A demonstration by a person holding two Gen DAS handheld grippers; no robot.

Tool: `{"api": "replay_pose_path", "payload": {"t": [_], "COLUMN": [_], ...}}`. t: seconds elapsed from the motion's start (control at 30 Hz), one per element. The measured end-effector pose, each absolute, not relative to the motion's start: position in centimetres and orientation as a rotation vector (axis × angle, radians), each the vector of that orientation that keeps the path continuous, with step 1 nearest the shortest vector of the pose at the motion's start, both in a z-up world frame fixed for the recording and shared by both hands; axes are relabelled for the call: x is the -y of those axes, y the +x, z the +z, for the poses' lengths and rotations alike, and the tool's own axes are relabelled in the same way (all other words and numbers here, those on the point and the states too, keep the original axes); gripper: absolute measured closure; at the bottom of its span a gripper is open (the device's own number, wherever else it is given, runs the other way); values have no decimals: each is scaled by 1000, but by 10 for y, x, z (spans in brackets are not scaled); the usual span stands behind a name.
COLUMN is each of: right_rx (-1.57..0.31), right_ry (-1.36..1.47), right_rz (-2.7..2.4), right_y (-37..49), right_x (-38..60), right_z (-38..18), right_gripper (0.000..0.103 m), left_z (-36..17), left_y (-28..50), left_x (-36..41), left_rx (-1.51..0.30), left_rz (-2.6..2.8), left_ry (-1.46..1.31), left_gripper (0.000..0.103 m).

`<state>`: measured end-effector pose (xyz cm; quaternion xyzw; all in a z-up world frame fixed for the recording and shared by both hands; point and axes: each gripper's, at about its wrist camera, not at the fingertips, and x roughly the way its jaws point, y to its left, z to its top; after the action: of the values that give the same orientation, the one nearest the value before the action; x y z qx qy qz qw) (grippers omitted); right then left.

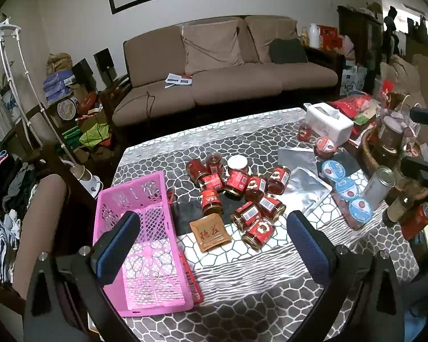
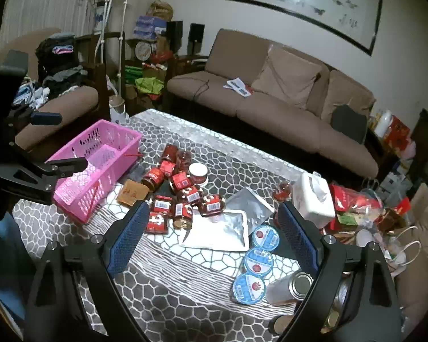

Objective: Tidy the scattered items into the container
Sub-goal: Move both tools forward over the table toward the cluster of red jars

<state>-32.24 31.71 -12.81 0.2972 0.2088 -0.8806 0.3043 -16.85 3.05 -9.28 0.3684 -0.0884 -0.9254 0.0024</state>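
Across the middle of both views spreads the table [image 1: 242, 285], covered with a grey and white stone-pattern cloth. At the lower left of the left wrist view stands the pink basket [image 1: 145, 245], with nothing inside that I can see; in the right wrist view it is at the middle left [image 2: 100, 176]. Right of the basket, at the centre of the frame, lies a heap of red-labelled jars [image 1: 242, 196], most on their sides and touching each other, one upright with a white lid [image 1: 238, 163]. Two silver pouches [image 1: 305, 191] lie just right of the heap. Three blue-lidded cups [image 2: 256, 262] stand in a row near them. A brown sachet [image 1: 210, 231] lies between basket and jars. The left gripper [image 1: 211, 245] hangs above the table with jaws wide apart and holding nothing. The right gripper [image 2: 211, 233] is also released, its jaws spread over a silver pouch.
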Motion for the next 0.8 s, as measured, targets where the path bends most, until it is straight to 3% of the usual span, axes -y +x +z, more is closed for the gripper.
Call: {"api": "replay_pose_path", "payload": {"t": [0.8], "right_rx": [-596], "right_ry": [884], "right_rz": [-2287], "right_y": [-361], "right_x": [-302], "right_z": [-171], "right_gripper": [12], "left_z": [-134], "left_y": [-199], "left_x": [-34], "left_rx": [330], "left_rz": [-2863], "left_ry": [1268], "left_gripper": [0]}}
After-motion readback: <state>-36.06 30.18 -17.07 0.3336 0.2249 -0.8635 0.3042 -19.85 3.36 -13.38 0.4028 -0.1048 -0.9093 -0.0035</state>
